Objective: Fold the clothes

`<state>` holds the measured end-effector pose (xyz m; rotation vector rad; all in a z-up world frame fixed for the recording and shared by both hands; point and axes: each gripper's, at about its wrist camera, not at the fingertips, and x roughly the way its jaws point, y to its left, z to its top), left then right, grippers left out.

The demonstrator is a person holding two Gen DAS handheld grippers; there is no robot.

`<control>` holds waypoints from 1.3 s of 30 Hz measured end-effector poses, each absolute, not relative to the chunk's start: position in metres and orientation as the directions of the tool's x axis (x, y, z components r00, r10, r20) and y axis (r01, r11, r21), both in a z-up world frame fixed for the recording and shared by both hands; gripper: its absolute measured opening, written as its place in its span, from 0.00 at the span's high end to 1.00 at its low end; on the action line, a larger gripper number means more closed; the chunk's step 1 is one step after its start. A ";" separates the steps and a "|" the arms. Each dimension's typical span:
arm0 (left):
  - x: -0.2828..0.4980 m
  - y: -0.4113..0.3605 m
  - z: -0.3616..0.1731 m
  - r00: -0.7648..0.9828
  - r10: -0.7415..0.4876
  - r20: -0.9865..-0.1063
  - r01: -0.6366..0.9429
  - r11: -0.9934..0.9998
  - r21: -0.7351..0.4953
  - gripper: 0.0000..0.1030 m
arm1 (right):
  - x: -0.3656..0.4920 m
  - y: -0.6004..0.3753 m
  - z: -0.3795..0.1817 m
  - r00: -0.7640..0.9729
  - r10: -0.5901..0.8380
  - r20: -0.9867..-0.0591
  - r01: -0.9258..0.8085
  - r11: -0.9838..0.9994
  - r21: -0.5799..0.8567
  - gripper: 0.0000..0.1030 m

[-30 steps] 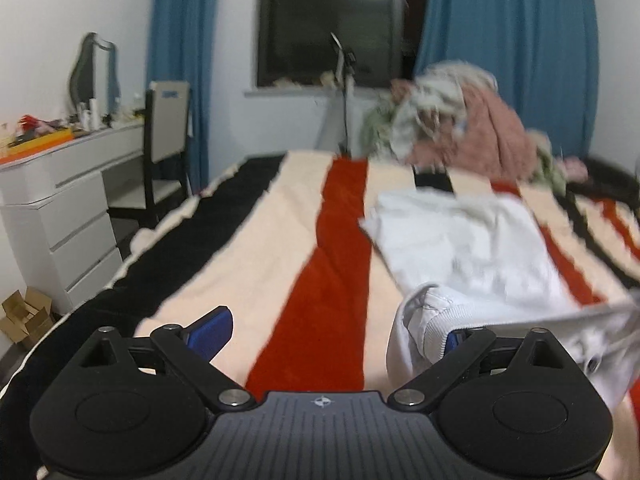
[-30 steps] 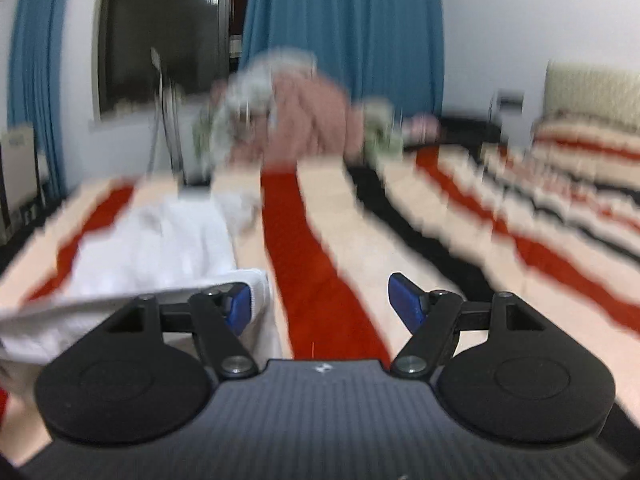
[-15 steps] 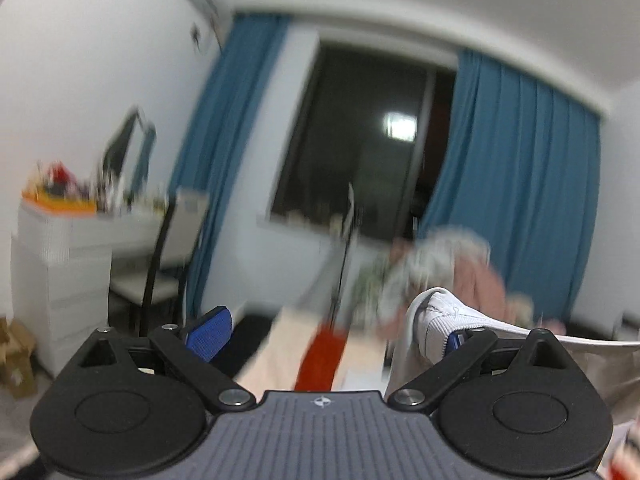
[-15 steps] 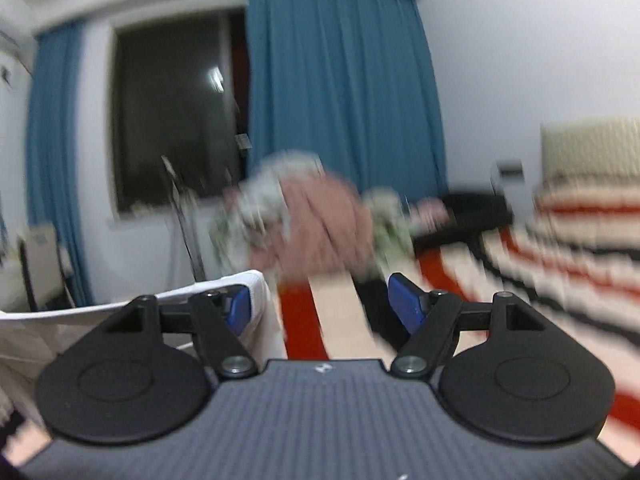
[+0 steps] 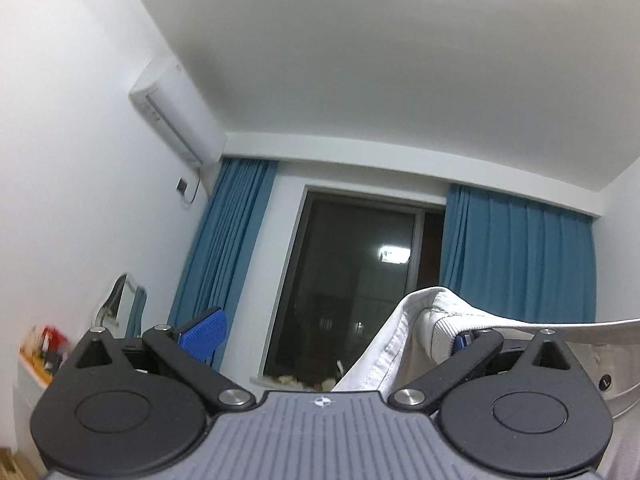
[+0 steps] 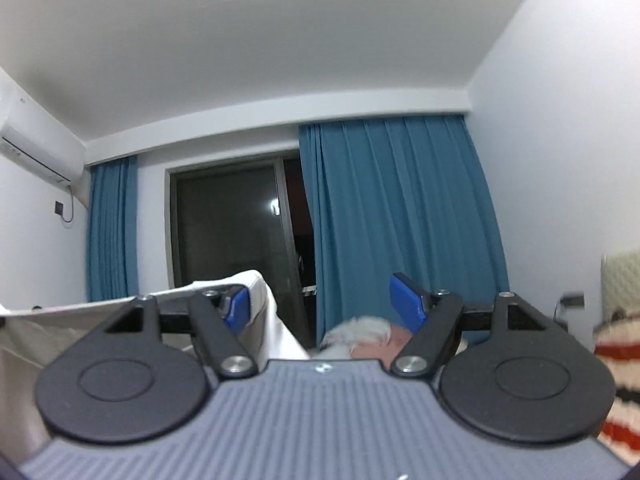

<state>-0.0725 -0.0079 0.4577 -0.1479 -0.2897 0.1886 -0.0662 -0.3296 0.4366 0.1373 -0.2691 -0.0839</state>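
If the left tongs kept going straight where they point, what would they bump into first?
The left tongs point up toward the dark window. Nothing shows in between, so probably the window, though depth is hard to judge. The white shirt only drapes one finger.

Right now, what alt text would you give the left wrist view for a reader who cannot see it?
The left gripper points up toward the ceiling, jaws wide apart, with a white garment draped over its right finger. Behind are a dark window between blue curtains and a wall air conditioner.
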 end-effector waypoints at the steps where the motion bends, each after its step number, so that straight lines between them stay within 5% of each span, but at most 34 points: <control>1: -0.061 -0.009 0.463 0.944 0.198 0.264 -0.156 0.973 -0.170 0.00 | -0.057 -0.330 0.442 0.961 -0.102 0.256 0.068 0.988 0.137 0.27; 8: 0.085 -0.015 0.392 0.988 0.126 0.092 -0.114 0.985 -0.129 0.00 | 0.064 -0.338 0.392 0.987 -0.125 0.100 0.119 0.990 0.069 0.27; 20: 0.424 -0.031 0.111 0.953 0.086 -0.292 -0.105 0.993 -0.051 0.00 | 0.362 -0.341 0.109 0.963 -0.228 -0.146 0.237 0.970 0.050 0.28; 29: 0.579 0.029 -0.121 0.758 -0.010 -0.652 -0.076 0.992 -0.103 0.01 | 0.498 -0.329 -0.066 0.850 -0.148 -0.506 0.153 0.988 -0.031 0.29; 31: 0.607 0.032 -0.145 0.679 -0.036 -0.733 -0.030 0.997 -0.076 0.01 | 0.522 -0.326 -0.087 0.767 -0.057 -0.639 0.067 0.998 -0.008 0.29; 34: 0.616 0.031 -0.143 0.648 -0.043 -0.760 0.044 0.999 -0.019 0.01 | 0.533 -0.315 -0.096 0.706 -0.003 -0.708 -0.007 1.000 -0.011 0.28; 39: 0.603 0.028 -0.095 0.643 -0.120 -0.756 0.112 0.992 -0.063 0.00 | 0.502 -0.307 -0.066 0.733 0.101 -0.673 -0.068 0.995 0.076 0.28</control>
